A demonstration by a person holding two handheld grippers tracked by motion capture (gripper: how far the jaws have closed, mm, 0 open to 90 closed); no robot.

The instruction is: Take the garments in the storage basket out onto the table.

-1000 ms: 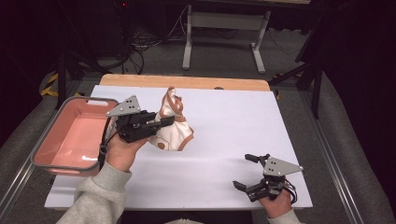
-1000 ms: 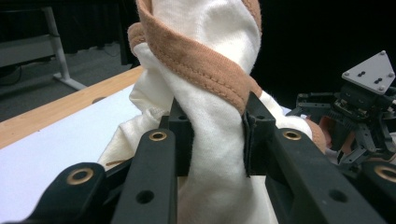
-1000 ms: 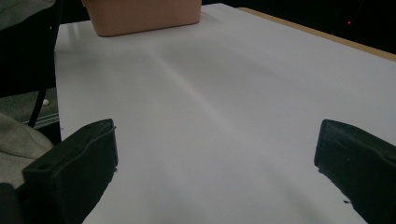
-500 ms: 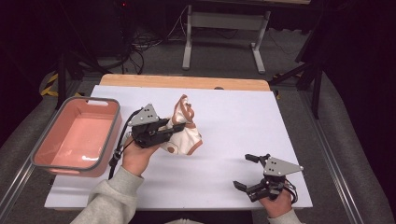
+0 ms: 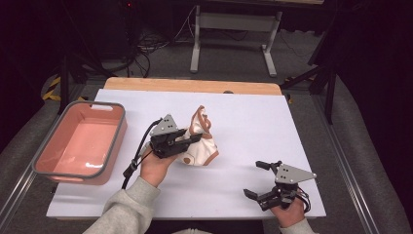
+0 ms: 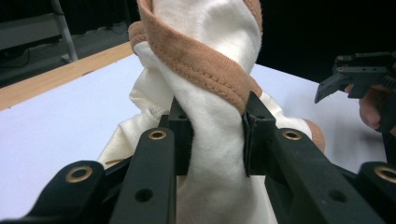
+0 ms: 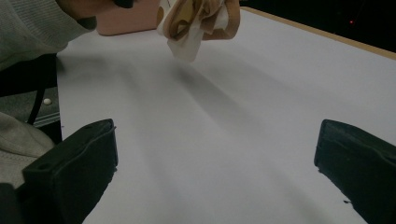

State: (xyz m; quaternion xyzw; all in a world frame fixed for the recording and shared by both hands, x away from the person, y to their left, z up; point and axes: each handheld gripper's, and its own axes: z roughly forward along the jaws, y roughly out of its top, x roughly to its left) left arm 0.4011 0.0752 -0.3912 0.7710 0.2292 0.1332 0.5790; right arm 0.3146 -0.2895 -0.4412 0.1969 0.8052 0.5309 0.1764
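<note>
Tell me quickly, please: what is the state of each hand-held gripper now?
Left hand-held gripper: closed on the cream garment with tan trim.
Right hand-held gripper: open, holding nothing, above the white table.

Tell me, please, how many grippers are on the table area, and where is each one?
2. The left gripper is near the table's middle, shut on the cream cloth with tan trim, right of the pink tub. The right gripper, open, is at the near right corner.

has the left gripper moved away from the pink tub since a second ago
Yes. In the high view the left gripper, shut on the cream garment, has shifted right and toward the person, away from the pink tub.
</note>
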